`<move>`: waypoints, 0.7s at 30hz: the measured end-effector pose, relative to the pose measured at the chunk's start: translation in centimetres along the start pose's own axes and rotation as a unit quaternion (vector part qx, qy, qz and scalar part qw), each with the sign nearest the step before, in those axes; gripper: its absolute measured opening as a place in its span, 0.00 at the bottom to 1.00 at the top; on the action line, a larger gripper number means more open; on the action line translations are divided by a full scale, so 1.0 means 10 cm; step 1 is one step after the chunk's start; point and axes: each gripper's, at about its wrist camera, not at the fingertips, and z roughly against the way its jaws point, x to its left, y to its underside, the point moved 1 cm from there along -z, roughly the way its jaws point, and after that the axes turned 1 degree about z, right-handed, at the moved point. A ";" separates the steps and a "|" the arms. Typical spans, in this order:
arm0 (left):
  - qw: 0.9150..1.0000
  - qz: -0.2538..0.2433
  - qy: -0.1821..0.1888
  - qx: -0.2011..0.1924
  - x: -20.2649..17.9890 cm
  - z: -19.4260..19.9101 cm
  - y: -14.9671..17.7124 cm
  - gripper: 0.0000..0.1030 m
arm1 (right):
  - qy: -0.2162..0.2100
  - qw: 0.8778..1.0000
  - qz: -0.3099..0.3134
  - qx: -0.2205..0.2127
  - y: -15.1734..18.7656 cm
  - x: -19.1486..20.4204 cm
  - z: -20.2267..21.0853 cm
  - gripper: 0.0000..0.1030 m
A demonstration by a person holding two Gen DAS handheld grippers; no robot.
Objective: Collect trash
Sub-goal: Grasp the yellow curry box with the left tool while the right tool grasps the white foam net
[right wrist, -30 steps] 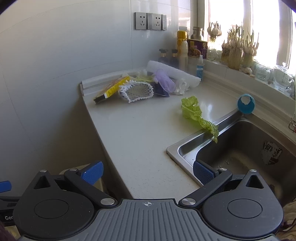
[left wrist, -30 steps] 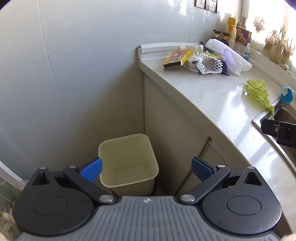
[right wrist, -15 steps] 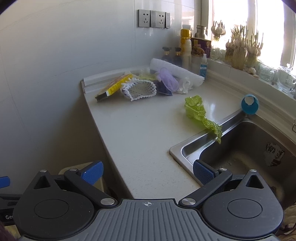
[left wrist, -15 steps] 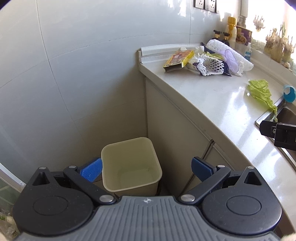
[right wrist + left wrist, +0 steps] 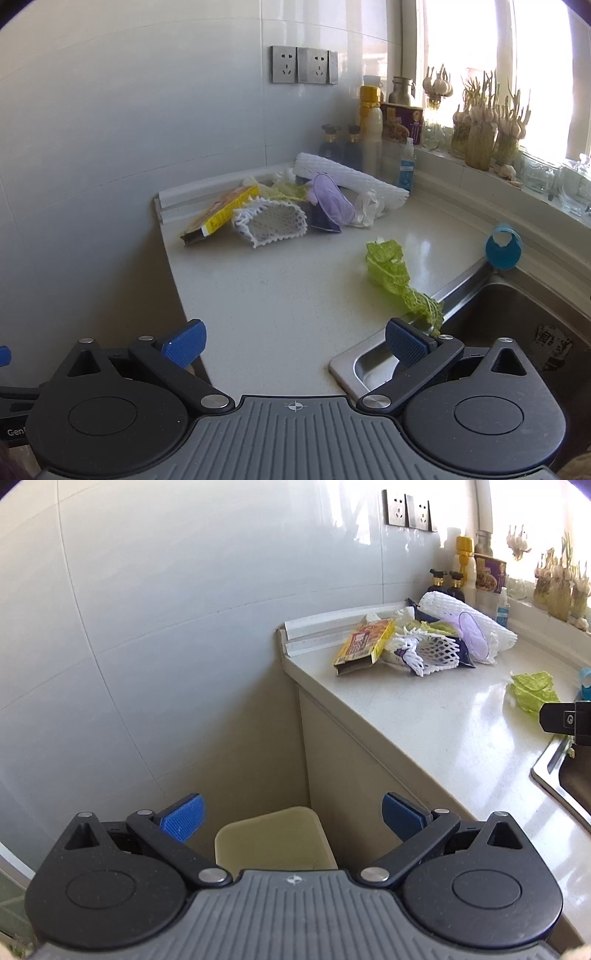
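It was a home kitchen: a steel sink [image 5: 517,332] sat at four o'clock in the pale desk [image 5: 277,302], condiment bottles [image 5: 370,125] and sprouting garlic [image 5: 480,122] lined the sunlit windowsill at one o'clock, below tiled walls.

Both hand-held grippers, L [image 5: 291,819] & R [image 5: 295,341], jaws wide apart, empty.

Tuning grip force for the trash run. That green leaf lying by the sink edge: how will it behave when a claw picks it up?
The cabbage leaf probably goes floppy: it lies flat and its crinkled end droops over the sink rim. Likely light and thin, so it may tear if pinched hard. Its flat lie on the smooth countertop suggests it could slide before the fingers get under it.
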 end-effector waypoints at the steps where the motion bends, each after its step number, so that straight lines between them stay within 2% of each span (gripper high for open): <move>1: 1.000 -0.008 0.001 -0.007 -0.02 -0.04 -0.05 1.00 | -0.005 1.000 0.003 0.000 -0.06 0.00 -0.06 1.00; 3: 0.999 -0.023 0.015 -0.022 -0.06 -0.15 -0.13 1.00 | -0.012 1.000 0.005 -0.002 -0.11 0.00 -0.11 1.00; 6: 0.997 -0.041 0.035 -0.048 -0.11 -0.32 -0.23 1.00 | -0.055 0.998 -0.019 -0.009 -0.33 -0.04 -0.39 1.00; 11: 0.995 -0.084 0.029 -0.054 -0.16 -0.58 -0.37 1.00 | -0.066 0.994 -0.083 0.015 -0.50 -0.16 -0.79 1.00; 12: 0.994 -0.084 0.039 -0.054 -0.14 -0.61 -0.40 1.00 | -0.069 0.993 -0.092 0.015 -0.51 -0.18 -0.85 1.00; 16: 0.989 -0.080 0.114 -0.043 -0.10 -0.82 -0.60 1.00 | -0.091 0.990 -0.109 0.023 -0.59 -0.17 -1.13 1.00; 18: 0.988 -0.073 0.130 -0.045 -0.09 -0.97 -0.73 1.00 | -0.116 0.985 -0.129 0.021 -0.61 -0.19 -1.30 1.00; 20: 0.988 -0.051 0.142 -0.038 -0.06 -1.13 -0.84 1.00 | -0.146 0.973 -0.177 0.024 -0.63 -0.25 -1.49 1.00; 21: 0.987 -0.039 0.152 -0.031 -0.05 -1.22 -0.89 1.00 | -0.165 0.963 -0.209 0.031 -0.64 -0.29 -1.61 1.00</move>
